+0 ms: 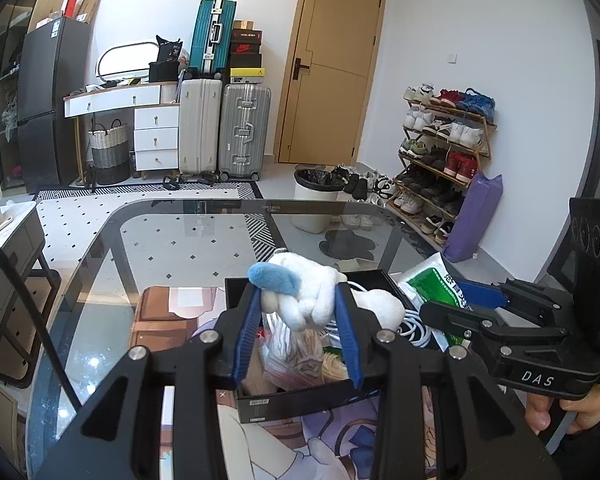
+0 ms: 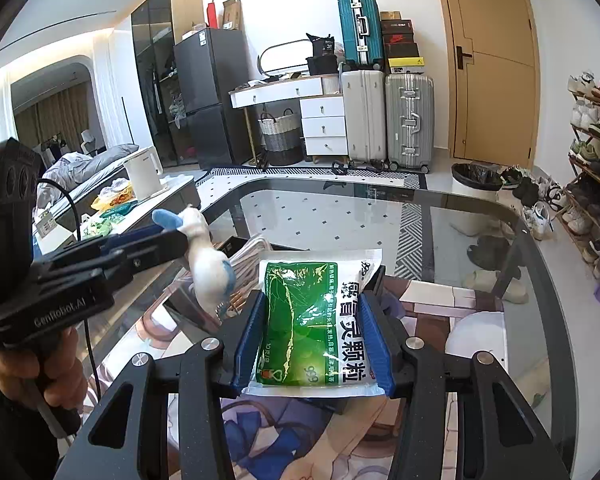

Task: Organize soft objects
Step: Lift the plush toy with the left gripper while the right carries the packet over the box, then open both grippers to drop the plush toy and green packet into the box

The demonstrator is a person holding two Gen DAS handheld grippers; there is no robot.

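- A lived-in room with suitcases stacked by a wooden door; up front, a glass-topped desk carries a printed mat and an open black box full of odds and ends.
- The left tongs pinch a white plush toy with a blue ear, held in the air over the box.
- The right tongs pinch a green medicine sachet by its side edges, held flat above the desk, just beside the toy.
- White cable coils and a bagged item already lie in the box, so space looks tight.
- I'd judge the step to be sorting each soft thing into its place: lower the toy slowly over a free corner, keep the squeeze light, release only once it rests.
- Keep the two tongs apart so neither load snags the cables.
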